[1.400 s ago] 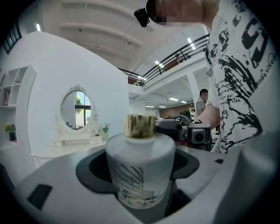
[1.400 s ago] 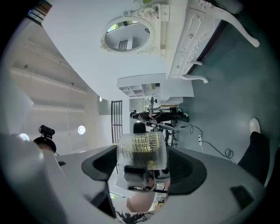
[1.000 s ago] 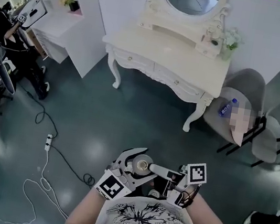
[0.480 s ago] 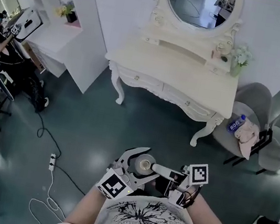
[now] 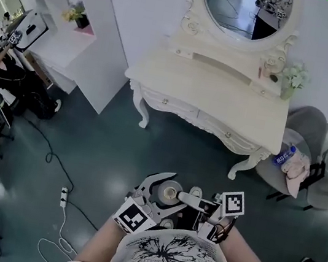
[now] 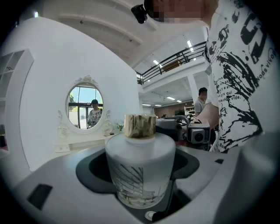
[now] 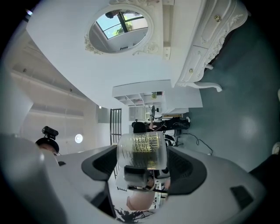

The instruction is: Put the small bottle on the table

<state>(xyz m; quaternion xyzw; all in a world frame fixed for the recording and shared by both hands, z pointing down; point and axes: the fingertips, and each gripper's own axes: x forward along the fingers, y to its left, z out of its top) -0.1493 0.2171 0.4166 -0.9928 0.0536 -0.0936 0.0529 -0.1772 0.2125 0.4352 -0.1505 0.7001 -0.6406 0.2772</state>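
Small bottle (image 5: 169,192): we are holding it up close to our chest, over the dark floor (image 5: 124,145) and well apart from the white dressing table (image 5: 219,96); it has a frosted body and a gold cap
Left gripper (image 5: 164,194): its fingers are clamping the bottle's body from both sides
Right gripper (image 5: 185,198): it is reaching in from the right, and its pads are pressing on the same bottle
Around: an oval mirror (image 5: 243,10) is standing on the table with a potted plant (image 5: 292,77) at its right end; a grey chair (image 5: 304,129) just beside the table is carrying a water bottle (image 5: 283,156) and a cloth (image 5: 299,171); a power strip (image 5: 64,196) is lying on the floor to our left
In the way: we are seeing only floor between us and the table
Hard to make out: from the head view we are seeing only the bottle's cap, its body being hidden between the fingers; the chair is running off the right edge
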